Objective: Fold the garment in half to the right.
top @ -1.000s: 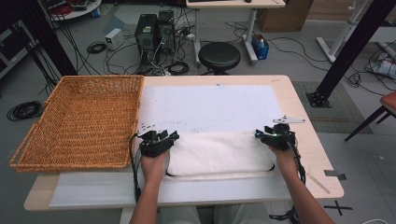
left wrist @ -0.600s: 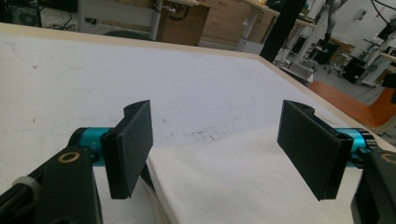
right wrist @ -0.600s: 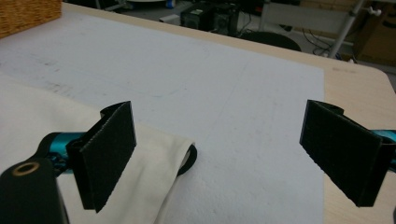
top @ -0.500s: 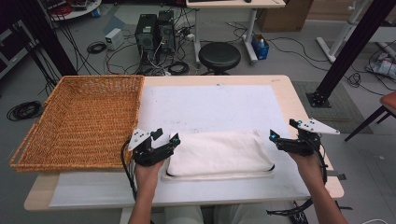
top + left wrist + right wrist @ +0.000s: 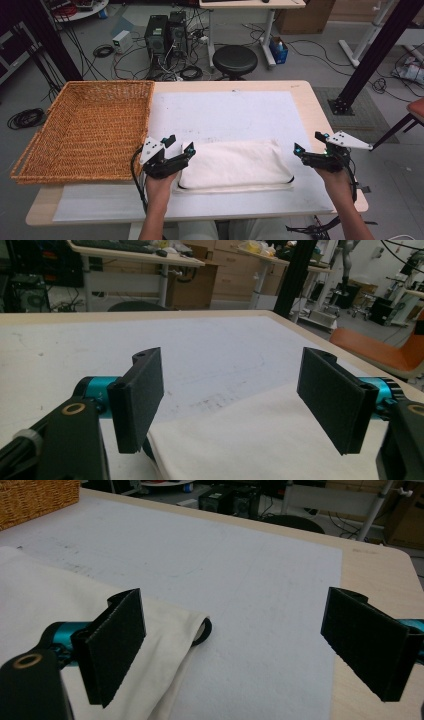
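White folded cloth [image 5: 234, 164], frame centre; my left hand-held gripper [image 5: 180, 148] and right hand-held gripper [image 5: 308, 144] spread, empty. Risk: regripping one layer unfolds it.

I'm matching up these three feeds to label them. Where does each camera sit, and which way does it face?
High view: above the person's side, looking forward and down on the table; forearms, left tongs, right tongs.
Left gripper view: rides the left tongs, open, looking along them over the folded cloth.
Right gripper view: rides the right tongs, open, beside the cloth's corner.
All share the cloth; high and right gripper views share the wicker basket.
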Action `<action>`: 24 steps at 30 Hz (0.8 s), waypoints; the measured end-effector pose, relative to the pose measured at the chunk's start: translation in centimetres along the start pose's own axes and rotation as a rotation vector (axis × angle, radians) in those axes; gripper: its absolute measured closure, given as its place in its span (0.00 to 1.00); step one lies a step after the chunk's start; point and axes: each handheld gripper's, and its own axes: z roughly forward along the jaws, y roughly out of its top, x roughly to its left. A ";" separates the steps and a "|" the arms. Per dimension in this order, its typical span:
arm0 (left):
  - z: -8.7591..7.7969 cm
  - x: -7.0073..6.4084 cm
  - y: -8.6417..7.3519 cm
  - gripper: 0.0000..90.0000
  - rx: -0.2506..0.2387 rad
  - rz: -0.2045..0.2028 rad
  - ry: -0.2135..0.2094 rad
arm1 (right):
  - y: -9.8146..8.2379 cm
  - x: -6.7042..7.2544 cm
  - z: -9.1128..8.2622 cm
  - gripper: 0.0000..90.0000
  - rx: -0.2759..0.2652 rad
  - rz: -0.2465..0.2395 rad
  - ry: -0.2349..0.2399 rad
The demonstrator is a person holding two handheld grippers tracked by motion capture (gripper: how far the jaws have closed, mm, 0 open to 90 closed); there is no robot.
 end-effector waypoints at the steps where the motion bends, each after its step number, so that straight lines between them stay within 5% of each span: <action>1: 0.0 0.0 -0.1 0.30 0.008 -0.001 0.001 | -0.1 0.0 0.0 0.11 0.005 0.006 0.001; 7: -0.2 -0.4 -0.6 0.30 0.022 -0.018 0.017 | -0.2 0.3 0.2 0.11 0.011 0.009 0.011; 15: -0.8 -1.0 -2.0 0.30 0.105 0.011 0.058 | -0.5 0.8 0.7 0.11 -0.010 0.009 0.032; 20: -1.4 -1.6 -3.8 0.30 0.188 0.023 0.119 | -0.9 1.6 1.1 0.11 0.002 -0.007 0.054; 24: -2.2 -2.1 -5.7 0.30 0.248 -0.024 0.177 | -1.1 1.9 1.2 0.11 0.011 -0.017 0.074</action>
